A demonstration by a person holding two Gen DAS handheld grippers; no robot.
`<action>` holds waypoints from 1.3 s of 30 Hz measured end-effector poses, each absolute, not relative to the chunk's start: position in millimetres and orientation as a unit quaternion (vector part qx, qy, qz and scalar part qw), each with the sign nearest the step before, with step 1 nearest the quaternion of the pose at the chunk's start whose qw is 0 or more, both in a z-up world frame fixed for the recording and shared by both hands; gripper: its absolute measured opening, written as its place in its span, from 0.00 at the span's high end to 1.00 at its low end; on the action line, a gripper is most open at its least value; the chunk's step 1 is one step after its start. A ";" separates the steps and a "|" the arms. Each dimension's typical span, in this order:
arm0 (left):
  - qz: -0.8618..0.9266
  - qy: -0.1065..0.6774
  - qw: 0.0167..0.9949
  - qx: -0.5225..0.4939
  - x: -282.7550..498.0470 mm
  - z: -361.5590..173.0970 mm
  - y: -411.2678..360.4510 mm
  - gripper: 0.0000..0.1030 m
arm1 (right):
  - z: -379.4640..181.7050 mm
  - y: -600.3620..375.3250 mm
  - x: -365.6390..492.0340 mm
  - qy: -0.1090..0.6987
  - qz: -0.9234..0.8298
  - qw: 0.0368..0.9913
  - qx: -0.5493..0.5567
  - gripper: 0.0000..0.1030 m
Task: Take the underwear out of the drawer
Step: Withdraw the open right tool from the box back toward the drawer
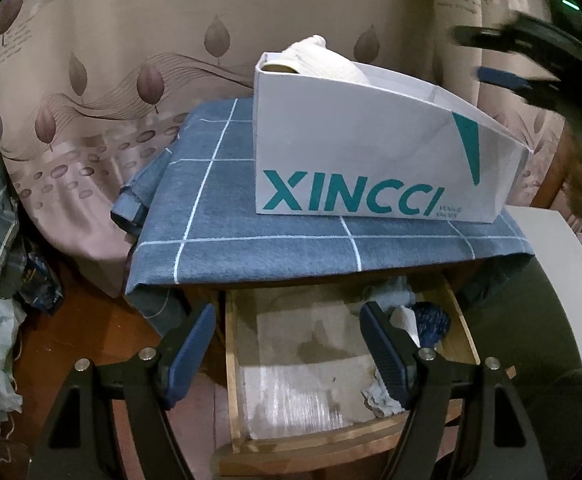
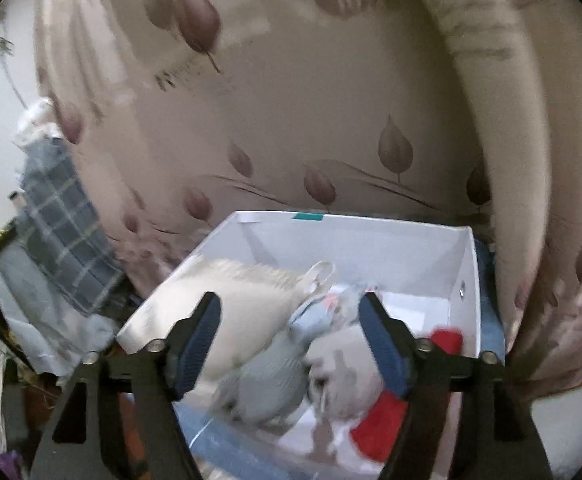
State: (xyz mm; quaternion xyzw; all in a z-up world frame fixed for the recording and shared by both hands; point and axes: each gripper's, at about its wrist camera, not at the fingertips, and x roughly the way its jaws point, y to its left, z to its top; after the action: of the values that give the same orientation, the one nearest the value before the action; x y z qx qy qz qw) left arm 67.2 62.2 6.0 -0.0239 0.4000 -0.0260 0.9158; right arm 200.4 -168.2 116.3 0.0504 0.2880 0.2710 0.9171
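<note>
Leaf-print curtain behind everything, blue checked cloth over the stand, white XINCCI box on top. Left wrist view: left gripper spread wide, nothing between, hanging over open wooden drawer; crumpled underwear bunched at its right side. Right wrist view: right gripper released, over the box holding grey, cream and red garments.

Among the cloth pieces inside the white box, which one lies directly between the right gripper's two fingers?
The grey-blue garment, lying in the white box. The cream ribbed cloth lies left of it; the red piece lies right.
</note>
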 end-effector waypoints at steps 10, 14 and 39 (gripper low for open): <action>-0.026 0.405 0.914 0.020 67.6 0.4 44.5 0.25 | 71.2 -261.0 73.1 0.272 0.198 0.938 0.086 0.17; -0.026 0.408 0.911 0.046 67.0 -3.4 33.1 0.25 | 48.7 -287.0 50.5 0.280 0.137 0.946 0.087 0.17; -0.133 0.600 0.787 0.052 107.1 -96.7 -39.5 0.25 | 51.2 -313.1 -0.8 0.222 0.092 0.967 0.087 0.01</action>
State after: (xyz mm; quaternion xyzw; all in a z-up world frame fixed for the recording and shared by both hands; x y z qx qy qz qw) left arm 107.1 -39.5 -96.7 0.0522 0.6003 -0.1328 0.7869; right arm -0.8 -313.1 51.2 0.0865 0.2224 0.0921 0.9667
